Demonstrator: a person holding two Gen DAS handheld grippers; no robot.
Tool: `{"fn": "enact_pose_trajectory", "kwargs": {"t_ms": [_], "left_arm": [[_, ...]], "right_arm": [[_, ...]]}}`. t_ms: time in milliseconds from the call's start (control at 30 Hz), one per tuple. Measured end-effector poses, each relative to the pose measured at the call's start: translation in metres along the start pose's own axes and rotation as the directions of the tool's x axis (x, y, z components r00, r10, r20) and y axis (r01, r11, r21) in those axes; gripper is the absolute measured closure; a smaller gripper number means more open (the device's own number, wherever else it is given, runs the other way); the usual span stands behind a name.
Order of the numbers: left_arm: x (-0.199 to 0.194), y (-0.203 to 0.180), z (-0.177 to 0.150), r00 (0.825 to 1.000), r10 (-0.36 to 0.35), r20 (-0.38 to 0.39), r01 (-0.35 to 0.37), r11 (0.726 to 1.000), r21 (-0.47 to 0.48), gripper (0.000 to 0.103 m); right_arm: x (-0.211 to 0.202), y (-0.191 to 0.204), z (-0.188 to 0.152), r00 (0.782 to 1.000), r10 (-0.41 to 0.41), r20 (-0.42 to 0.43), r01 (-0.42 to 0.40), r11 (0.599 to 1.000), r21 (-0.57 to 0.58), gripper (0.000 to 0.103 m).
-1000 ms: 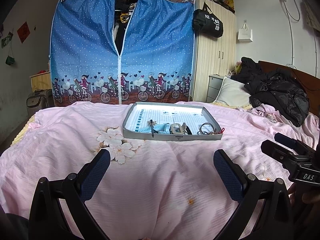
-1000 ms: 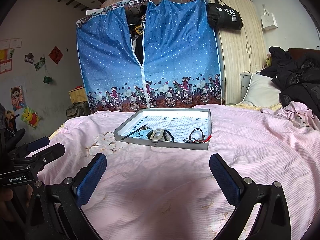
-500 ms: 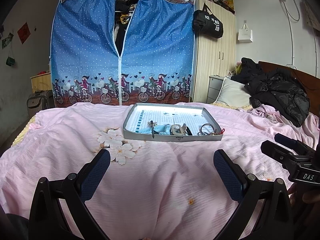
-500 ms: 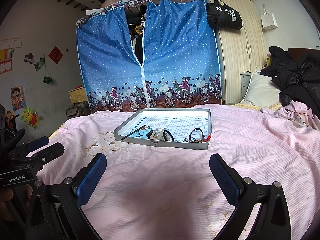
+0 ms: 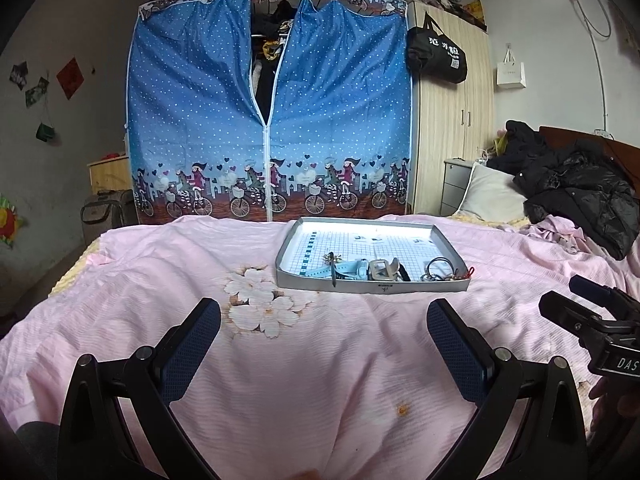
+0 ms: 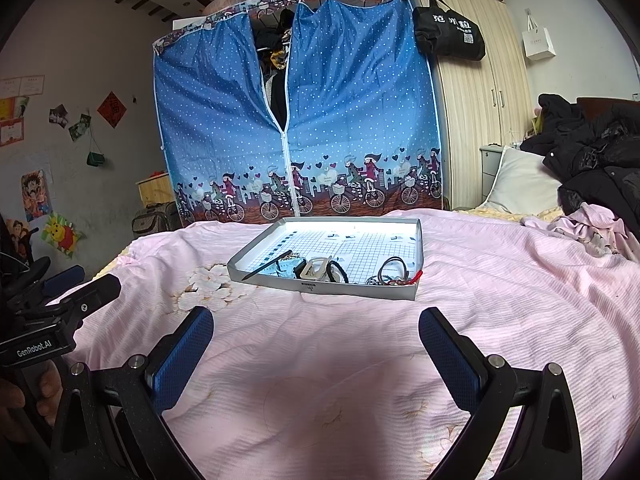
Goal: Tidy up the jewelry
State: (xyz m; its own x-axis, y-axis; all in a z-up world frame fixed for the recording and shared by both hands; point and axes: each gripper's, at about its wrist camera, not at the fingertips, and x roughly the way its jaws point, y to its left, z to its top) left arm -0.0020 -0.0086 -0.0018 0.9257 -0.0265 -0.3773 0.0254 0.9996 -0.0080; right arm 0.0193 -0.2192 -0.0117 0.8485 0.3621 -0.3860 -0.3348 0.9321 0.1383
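A shallow grey tray [image 5: 372,286] [image 6: 264,246] with a gridded floor lies on the pink bedspread ahead of both grippers. Along its near side lie a dark hairpin [image 5: 332,270] [image 6: 267,265], a light blue watch strap [image 5: 347,269] [image 6: 285,269], a pale buckle-like piece [image 5: 382,270] [image 6: 316,269], a black band [image 6: 337,272] and metal rings with a red cord [image 5: 442,270] [image 6: 394,274]. My left gripper [image 5: 323,334] hovers open over the bedspread, well short of the tray. My right gripper [image 6: 316,334] is open too, at a similar distance. Neither holds anything.
The pink bedspread [image 5: 304,360] has a flower print [image 5: 262,300] left of the tray. Black jackets [image 5: 580,188] and a pillow [image 5: 492,194] lie at the right. A blue fabric wardrobe [image 5: 268,120] and a wooden cupboard [image 5: 452,128] stand behind the bed.
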Motion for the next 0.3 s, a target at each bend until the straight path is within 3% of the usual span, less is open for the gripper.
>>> {"fn": "enact_pose_trajectory", "kwargs": {"t_ms": [300], "left_arm": [[-0.0002,-0.0017,-0.0045,1.0,0.005,0.005,-0.005,1.0,0.003,0.002]], "right_arm": [[0.0012,-0.0005,-0.0007,1.0,0.0,0.0,0.0,1.0,0.001,0.0]]}}
